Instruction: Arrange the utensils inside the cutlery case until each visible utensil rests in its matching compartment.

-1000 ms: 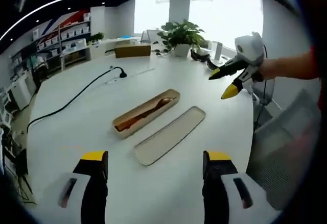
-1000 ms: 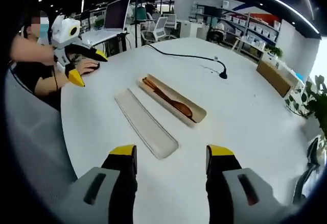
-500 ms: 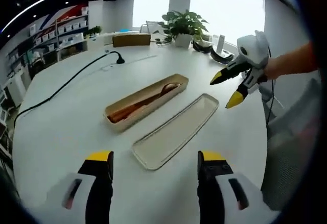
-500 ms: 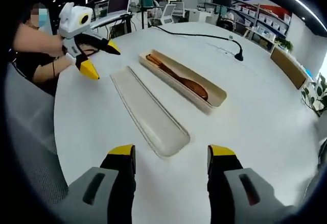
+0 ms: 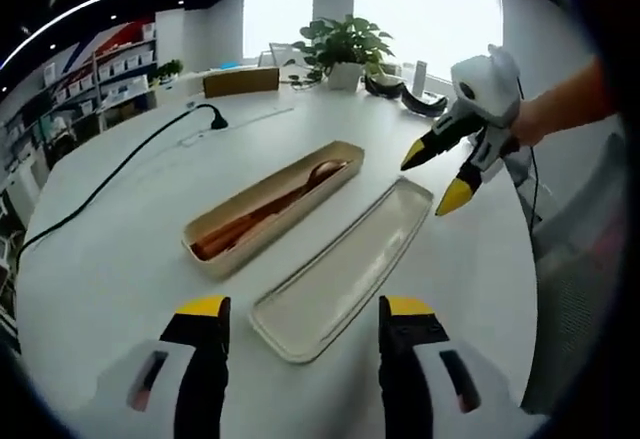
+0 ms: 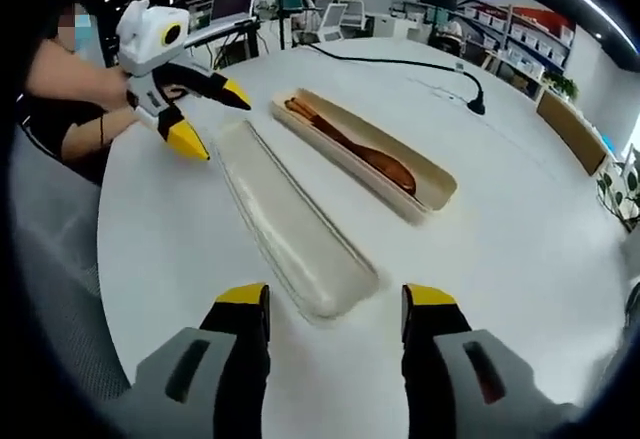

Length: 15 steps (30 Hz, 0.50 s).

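Note:
A beige cutlery case (image 5: 275, 204) lies open on the white table, with a wooden spoon (image 5: 300, 191) and other wooden utensils inside it. Its empty lid (image 5: 345, 269) lies alongside, inner side up. My left gripper (image 5: 305, 309) is open just short of the lid's near end. My right gripper (image 5: 432, 177) hovers open over the lid's far end. In the right gripper view, that gripper (image 6: 335, 297) stands open before one end of the lid (image 6: 290, 224). The case (image 6: 370, 154) with the spoon (image 6: 385, 167) sits beyond it. The left gripper (image 6: 215, 119) hangs open at the other end.
A black cable (image 5: 120, 169) runs over the table's left part. A potted plant (image 5: 340, 49) and a cardboard box (image 5: 240, 81) stand at the far edge. A person's arm (image 6: 70, 79) holds the left gripper. Behind it stand desks with a monitor (image 6: 230, 19).
Both views have moved closer to the case and lid. Each gripper now sits nearer an end of the lid. The case, lid and utensils have not moved.

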Each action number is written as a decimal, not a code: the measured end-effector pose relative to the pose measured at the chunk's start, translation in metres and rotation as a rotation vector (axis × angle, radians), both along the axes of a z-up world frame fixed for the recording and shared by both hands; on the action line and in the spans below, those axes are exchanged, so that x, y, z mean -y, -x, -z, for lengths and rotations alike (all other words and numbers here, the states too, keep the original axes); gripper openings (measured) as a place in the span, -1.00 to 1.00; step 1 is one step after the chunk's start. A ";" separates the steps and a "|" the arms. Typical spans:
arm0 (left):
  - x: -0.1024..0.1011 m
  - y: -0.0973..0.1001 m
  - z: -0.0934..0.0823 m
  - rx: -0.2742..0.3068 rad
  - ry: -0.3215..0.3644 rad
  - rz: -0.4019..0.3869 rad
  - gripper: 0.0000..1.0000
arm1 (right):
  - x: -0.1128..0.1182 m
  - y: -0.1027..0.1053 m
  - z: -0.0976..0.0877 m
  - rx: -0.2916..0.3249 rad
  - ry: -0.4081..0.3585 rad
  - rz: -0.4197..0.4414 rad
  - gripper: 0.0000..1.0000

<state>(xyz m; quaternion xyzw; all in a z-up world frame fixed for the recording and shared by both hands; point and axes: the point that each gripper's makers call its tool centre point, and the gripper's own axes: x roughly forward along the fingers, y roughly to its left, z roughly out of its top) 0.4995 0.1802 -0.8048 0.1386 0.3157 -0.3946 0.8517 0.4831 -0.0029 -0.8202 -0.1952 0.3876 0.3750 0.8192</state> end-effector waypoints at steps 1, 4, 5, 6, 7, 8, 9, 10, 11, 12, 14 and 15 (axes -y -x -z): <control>0.000 0.000 0.001 0.000 -0.007 0.002 0.25 | -0.001 0.000 0.000 -0.004 -0.008 0.001 0.01; -0.002 0.000 0.006 -0.014 -0.005 -0.008 0.24 | -0.001 0.001 0.000 -0.004 0.000 -0.008 0.02; -0.002 0.000 0.007 -0.014 -0.011 -0.009 0.24 | -0.001 0.001 0.002 -0.003 0.009 -0.012 0.02; -0.003 0.000 0.009 -0.013 -0.025 -0.006 0.23 | -0.001 0.001 0.003 -0.003 0.018 -0.019 0.02; -0.004 -0.001 0.011 -0.013 -0.032 -0.006 0.22 | -0.002 0.001 0.004 -0.001 0.018 -0.024 0.02; -0.004 -0.001 0.012 -0.014 -0.031 -0.006 0.22 | -0.003 0.001 0.004 -0.003 0.017 -0.028 0.02; -0.004 -0.002 0.015 -0.022 -0.026 -0.011 0.21 | -0.004 0.001 0.004 -0.005 0.013 -0.033 0.03; -0.004 -0.001 0.014 -0.017 -0.023 -0.011 0.20 | -0.006 -0.001 0.005 -0.005 0.007 -0.030 0.04; -0.005 -0.002 0.013 -0.013 -0.025 -0.020 0.20 | -0.007 -0.002 0.006 -0.006 0.006 -0.029 0.05; -0.005 -0.005 0.013 -0.010 -0.021 -0.026 0.21 | -0.009 -0.001 0.007 -0.011 0.002 -0.038 0.05; -0.004 -0.006 0.014 -0.005 -0.024 -0.027 0.21 | -0.012 -0.003 0.006 -0.004 -0.006 -0.038 0.04; -0.004 -0.007 0.014 0.008 -0.038 -0.025 0.18 | -0.014 -0.003 0.005 0.003 -0.007 -0.048 -0.04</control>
